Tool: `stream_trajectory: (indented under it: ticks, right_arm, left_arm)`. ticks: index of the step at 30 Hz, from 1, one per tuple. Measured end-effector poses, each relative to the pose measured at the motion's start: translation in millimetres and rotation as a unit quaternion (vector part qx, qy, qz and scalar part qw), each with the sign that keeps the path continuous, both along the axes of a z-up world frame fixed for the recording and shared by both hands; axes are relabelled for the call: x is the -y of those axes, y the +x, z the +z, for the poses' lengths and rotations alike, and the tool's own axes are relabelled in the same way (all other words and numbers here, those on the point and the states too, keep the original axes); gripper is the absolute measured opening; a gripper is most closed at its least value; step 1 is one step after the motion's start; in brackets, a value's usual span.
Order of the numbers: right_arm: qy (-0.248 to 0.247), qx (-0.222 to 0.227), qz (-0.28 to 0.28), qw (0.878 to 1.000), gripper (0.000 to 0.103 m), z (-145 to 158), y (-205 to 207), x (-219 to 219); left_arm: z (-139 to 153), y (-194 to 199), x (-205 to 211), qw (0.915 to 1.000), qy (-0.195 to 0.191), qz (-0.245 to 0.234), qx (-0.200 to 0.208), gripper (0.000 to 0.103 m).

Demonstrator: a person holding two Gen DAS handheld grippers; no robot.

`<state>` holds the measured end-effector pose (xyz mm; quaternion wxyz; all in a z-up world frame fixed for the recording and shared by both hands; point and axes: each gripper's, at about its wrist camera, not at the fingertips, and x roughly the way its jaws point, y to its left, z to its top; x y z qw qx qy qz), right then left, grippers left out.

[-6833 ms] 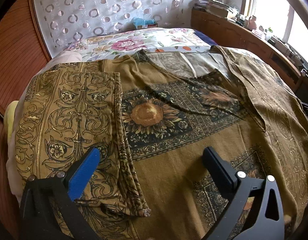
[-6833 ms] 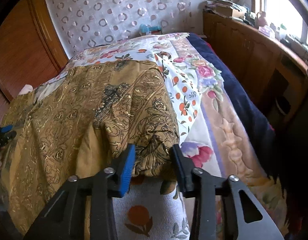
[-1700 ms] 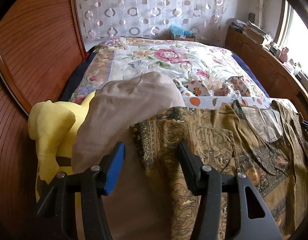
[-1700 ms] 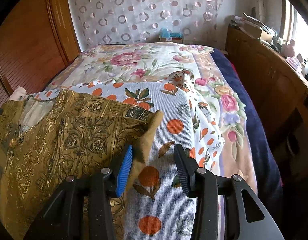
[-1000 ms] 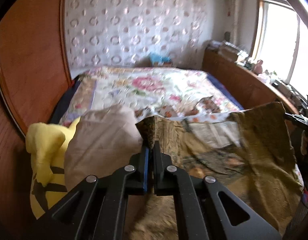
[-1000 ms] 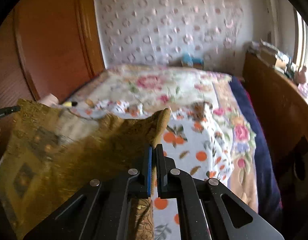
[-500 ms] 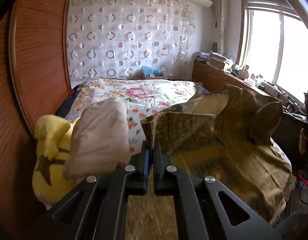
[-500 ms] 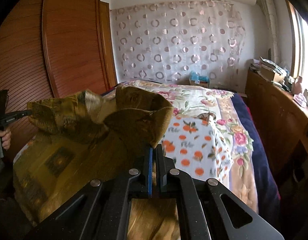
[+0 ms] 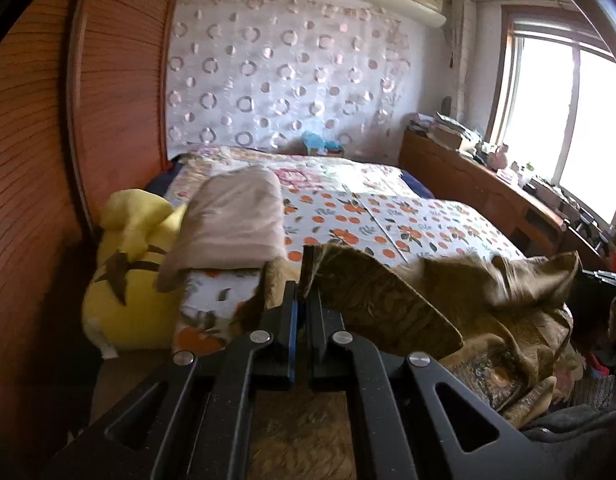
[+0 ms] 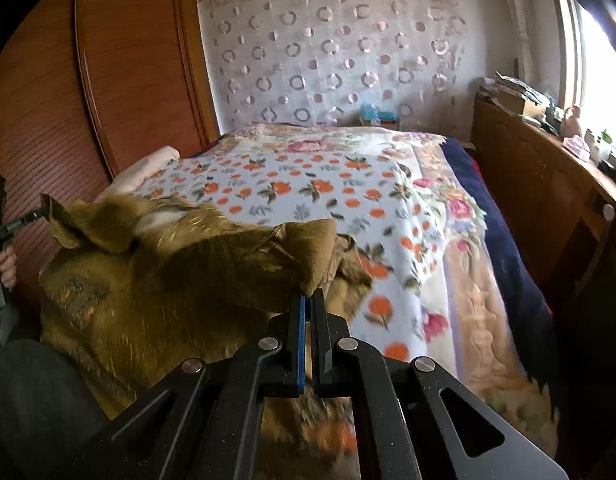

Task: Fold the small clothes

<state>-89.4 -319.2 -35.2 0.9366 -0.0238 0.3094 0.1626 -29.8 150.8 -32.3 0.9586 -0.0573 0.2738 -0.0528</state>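
The left gripper (image 9: 301, 300) is clamped on one corner of the brown garment (image 9: 388, 308), its jaws pressed together with a fold of cloth pinched between the pads. The right gripper (image 10: 308, 300) is likewise closed tight on the opposite corner of the garment (image 10: 168, 280). Between the two grips the cloth is held up off the bed (image 9: 428, 220) and sags in loose, rumpled folds over the bed's near edge, the lower part trailing out of view below the grippers. In the right view the left gripper is seen at the far left, held by a hand (image 10: 6, 266).

The garment is judged to be light, thin and quite limp: it droops between the grips and keeps no shape of its own, so a fold will be set only when it is laid flat. It is best taken by corners or hems, spread taut. A slip from the pads seems unlikely.

Beyond, near the bed's left edge, a beige pillow (image 9: 236, 220) is seen against a yellow plush toy (image 9: 128, 280).
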Motion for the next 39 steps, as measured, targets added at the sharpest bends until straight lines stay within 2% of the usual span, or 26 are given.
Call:
stream_trajectory:
  ticks: [4, 6, 8, 9, 11, 13, 14, 18, 23, 27, 30, 34, 39]
  right_arm:
    - [0.001, -0.010, -0.005, 1.000, 0.002, 14, -13, 6]
    - [-0.004, -0.019, 0.001, 1.000, 0.002, 16, -16, 6]
    - [-0.017, -0.018, -0.006, 1.000, 0.006, 21, -17, 5]
    - [-0.019, -0.016, -0.011, 1.000, 0.008, 23, -16, 5]
    - [-0.018, -0.007, -0.017, 1.000, 0.016, 28, -17, 5]
    - [-0.025, 0.004, -0.028, 0.999, 0.042, 32, -11, 2]
    - [-0.032, 0.006, -0.035, 0.999, 0.047, 32, -6, 1]
    - [-0.036, 0.002, -0.025, 0.999, 0.048, 29, 15, -11]
    - [-0.040, -0.007, -0.013, 0.999, 0.048, 24, 46, -32]
    - [-0.038, -0.026, -0.007, 0.999, 0.056, 8, 73, -31]
    - [-0.046, -0.045, -0.005, 0.998, 0.057, -2, 91, -32]
    - [-0.042, -0.069, -0.004, 0.997, 0.057, -9, 110, -27]
    - [-0.040, -0.089, -0.005, 0.995, 0.058, -17, 127, -27]
  left_arm:
    - [5, -19, -9, 1.0000, -0.001, 0.006, -0.002, 0.004]
    - [4, -24, -14, 0.9999, 0.004, 0.012, -0.007, 0.010]
    - [4, -25, -18, 0.9997, 0.015, 0.021, -0.006, 0.031]
    - [5, -24, -23, 0.9996, 0.013, 0.025, -0.003, 0.037]
    - [6, -22, -32, 0.9995, 0.002, 0.032, -0.001, 0.049]
    - [7, -18, -35, 0.9995, 0.004, 0.032, -0.004, 0.059]
    - [8, -14, -36, 0.9994, 0.013, 0.033, -0.004, 0.063]
    - [6, 6, -35, 0.9991, 0.030, 0.028, -0.011, 0.065]
    - [-8, 42, -32, 0.9988, 0.031, 0.015, -0.035, 0.065]
    - [-24, 73, -22, 0.9969, 0.038, -0.006, -0.069, 0.065]
    - [-36, 90, -13, 0.9936, 0.048, -0.018, -0.101, 0.065]
    - [-48, 101, -4, 0.9890, 0.060, -0.031, -0.132, 0.065]
    - [-64, 102, -3, 0.9850, 0.051, -0.038, -0.160, 0.065]
